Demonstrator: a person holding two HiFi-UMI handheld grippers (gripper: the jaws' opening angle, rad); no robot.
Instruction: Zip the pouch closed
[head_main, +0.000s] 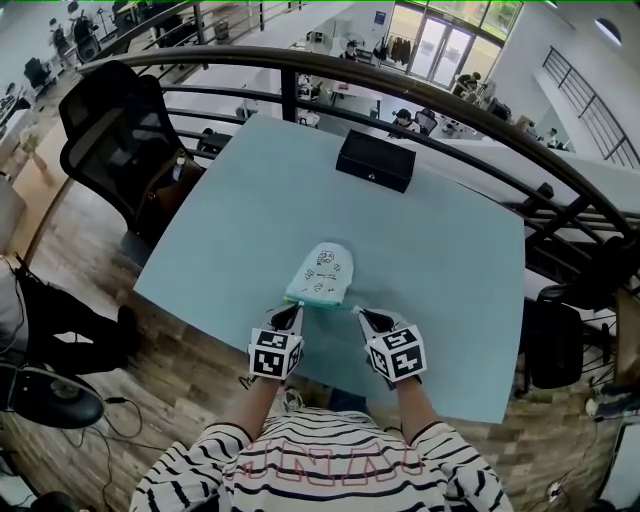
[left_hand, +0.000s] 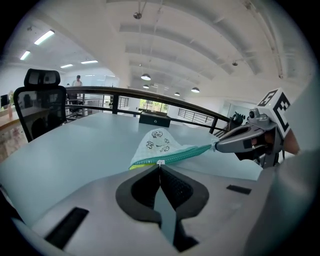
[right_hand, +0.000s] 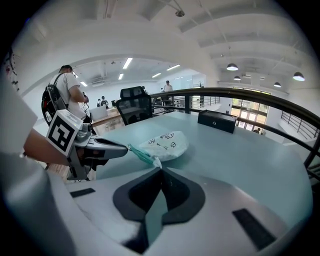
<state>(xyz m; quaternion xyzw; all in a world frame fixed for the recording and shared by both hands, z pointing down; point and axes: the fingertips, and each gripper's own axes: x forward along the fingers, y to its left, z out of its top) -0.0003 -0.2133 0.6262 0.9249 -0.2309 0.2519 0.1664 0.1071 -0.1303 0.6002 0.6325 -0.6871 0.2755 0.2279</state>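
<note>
Pale-green printed fabric pouch: soft, light, limp; left gripper and right gripper each pinched shut on its teal zipper edge, opposite ends

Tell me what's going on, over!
Left claw, right claw shut on zipper edge. Pouch on table. Black box far back, no obstacle.

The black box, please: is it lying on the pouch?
No, the black box sits well beyond the pouch, not touching it.
</note>
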